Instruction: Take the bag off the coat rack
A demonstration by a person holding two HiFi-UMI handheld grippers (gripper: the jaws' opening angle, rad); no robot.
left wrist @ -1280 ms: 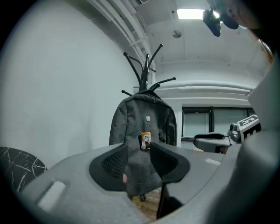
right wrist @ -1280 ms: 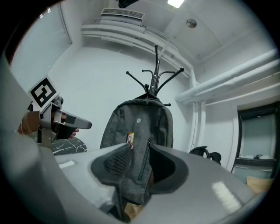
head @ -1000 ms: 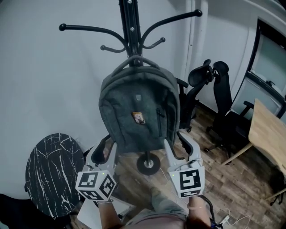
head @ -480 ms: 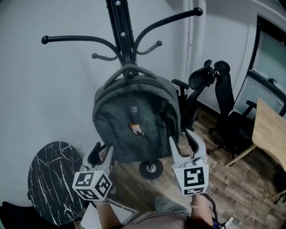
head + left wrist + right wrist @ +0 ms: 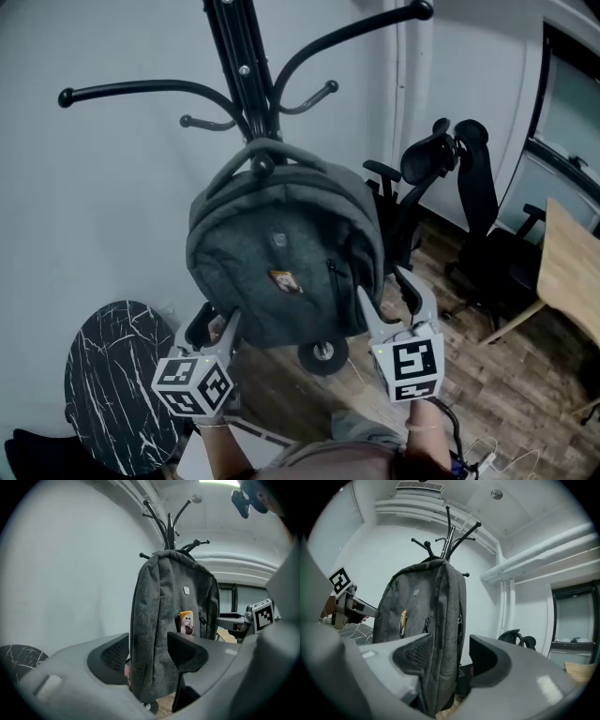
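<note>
A grey bag (image 5: 281,258) hangs on the black coat rack (image 5: 239,70), its top handle (image 5: 281,148) looped over 1 of the lower hooks against a white wall, with a small orange patch (image 5: 282,279) on its front. Both grippers are raised to the bag's bottom corners, 1 on each side. The left gripper (image 5: 212,323) has just been opening its jaws and stands wide, with the bag's lower left edge (image 5: 150,667) in the gap between its pads. The right gripper (image 5: 394,298) has also just been opening and is spread wide around the bag's lower right edge (image 5: 440,667), which lies against the left pad and clear of the right one. A round black marbled table (image 5: 117,375) stands at lower left, and 2 black office chairs (image 5: 464,216) and a wooden tabletop (image 5: 569,272) stand to the right on the wood floor (image 5: 487,375).
</note>
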